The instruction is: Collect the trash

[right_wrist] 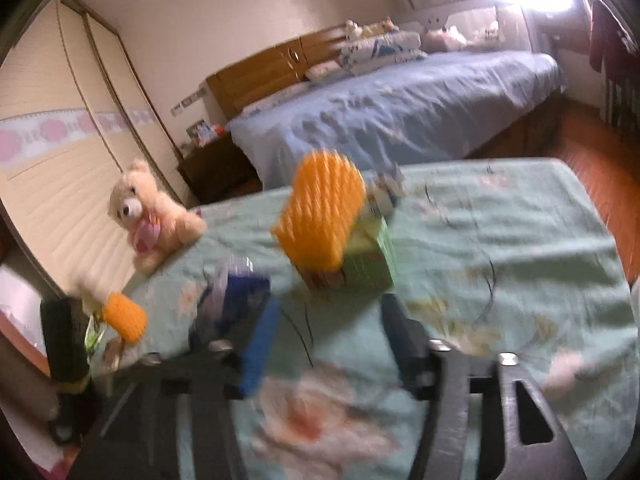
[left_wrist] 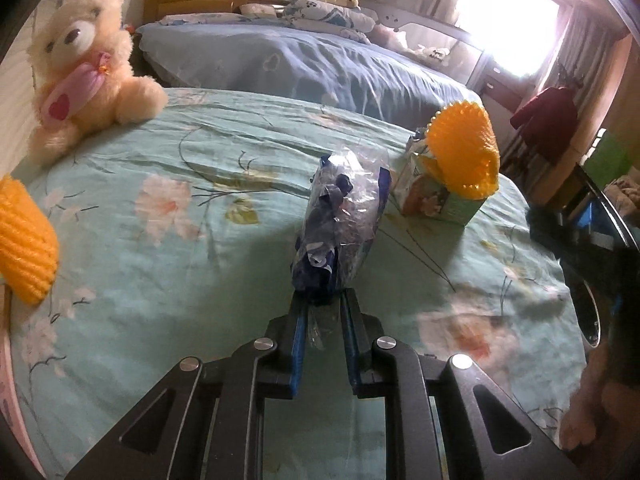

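My left gripper (left_wrist: 323,300) is shut on a crumpled blue and clear plastic wrapper (left_wrist: 340,224), held above the green floral bedsheet (left_wrist: 160,264). The wrapper also shows blurred in the right wrist view (right_wrist: 236,300). Beyond it a green carton (left_wrist: 440,196) lies on the sheet with an orange foam fruit net (left_wrist: 466,148) on it; both show in the right wrist view, carton (right_wrist: 366,272) and net (right_wrist: 320,228). My right gripper (right_wrist: 328,320) is open and empty, just short of the carton. Another orange foam net (left_wrist: 24,240) lies at the left edge, also in the right wrist view (right_wrist: 124,316).
A cream teddy bear (left_wrist: 84,64) sits at the far left of the sheet, also in the right wrist view (right_wrist: 152,216). A blue-sheeted bed (left_wrist: 320,64) stands behind. A dark bin or bag (left_wrist: 592,240) is at the right edge. A wardrobe (right_wrist: 60,160) lines the left wall.
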Available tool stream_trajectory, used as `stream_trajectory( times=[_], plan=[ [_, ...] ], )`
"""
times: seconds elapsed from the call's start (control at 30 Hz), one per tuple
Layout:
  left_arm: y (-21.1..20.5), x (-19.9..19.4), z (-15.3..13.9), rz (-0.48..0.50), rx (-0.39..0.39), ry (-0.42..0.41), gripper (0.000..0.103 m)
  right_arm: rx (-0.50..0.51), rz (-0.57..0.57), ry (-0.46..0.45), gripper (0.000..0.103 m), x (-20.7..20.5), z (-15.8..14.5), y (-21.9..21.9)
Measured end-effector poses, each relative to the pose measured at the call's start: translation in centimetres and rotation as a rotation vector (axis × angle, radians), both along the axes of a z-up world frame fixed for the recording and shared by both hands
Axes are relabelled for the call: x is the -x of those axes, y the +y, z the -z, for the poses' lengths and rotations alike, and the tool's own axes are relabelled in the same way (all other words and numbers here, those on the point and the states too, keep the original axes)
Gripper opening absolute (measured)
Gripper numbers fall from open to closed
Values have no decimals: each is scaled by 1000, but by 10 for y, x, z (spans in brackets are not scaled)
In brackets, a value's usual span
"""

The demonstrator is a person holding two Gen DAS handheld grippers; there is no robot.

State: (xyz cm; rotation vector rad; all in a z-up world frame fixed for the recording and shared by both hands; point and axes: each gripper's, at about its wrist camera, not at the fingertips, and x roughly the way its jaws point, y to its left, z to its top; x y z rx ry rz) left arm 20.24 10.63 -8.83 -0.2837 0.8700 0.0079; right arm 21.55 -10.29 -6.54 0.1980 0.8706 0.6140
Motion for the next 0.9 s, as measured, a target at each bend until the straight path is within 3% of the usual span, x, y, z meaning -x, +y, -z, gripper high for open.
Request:
stream_trajectory(
  times=[0.27,0.3,0.33,0.37,0.67,0.83,0.9],
  plan=[
    [-3,10,-3,-1,11,1,16,6,44,-15,60,-35,3,33],
    [-5,11,-3,1,13,2,16,13,41,-13,53,-35,5,34],
    [-6,12,-3,4,16,2,15,15,37,-10,28,-35,7,35],
    [-8,12,-3,8,18,1,15,22,33,-4,19,-35,8,34],
    [-38,18,-10,61,46,-8,16,11,-9,6,15,10,-3,-24],
    [-58,14,-5,108,33,8,16,80,-15,102,15,23,13,-62],
    [-62,13,-1,121,22,25,19,114,-10,130,22,24,23,-73]
  ],
)
